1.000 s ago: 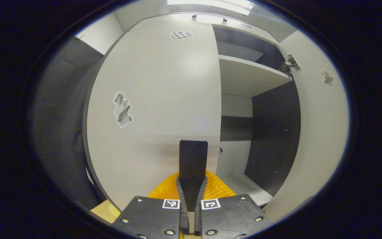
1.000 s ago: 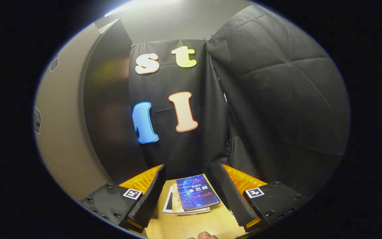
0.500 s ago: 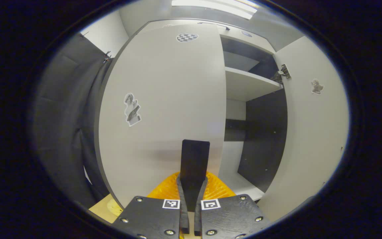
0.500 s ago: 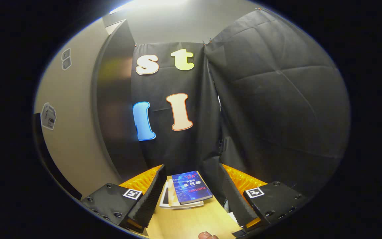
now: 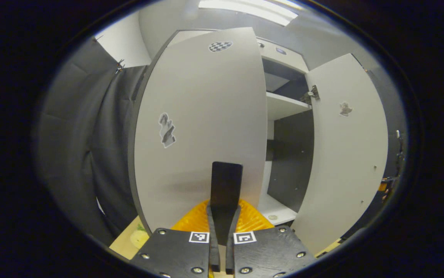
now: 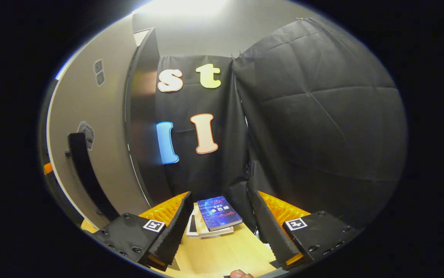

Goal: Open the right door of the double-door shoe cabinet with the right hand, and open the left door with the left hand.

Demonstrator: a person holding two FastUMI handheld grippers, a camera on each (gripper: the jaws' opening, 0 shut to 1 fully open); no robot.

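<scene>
Fingers of my left gripper (image 5: 226, 181) pinch the left door (image 5: 202, 123) handle; I should swing wide, steadily

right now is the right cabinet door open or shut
Open: the right door stands swung out on its hinge, showing the shelf inside.

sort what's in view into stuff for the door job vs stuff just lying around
For the job:
- left door, with the shut left claw at its edge
- right door, swung open
- cabinet shelf
- right claw, open, holding nothing

Lying about:
- books on the wooden surface
- door stickers
</scene>
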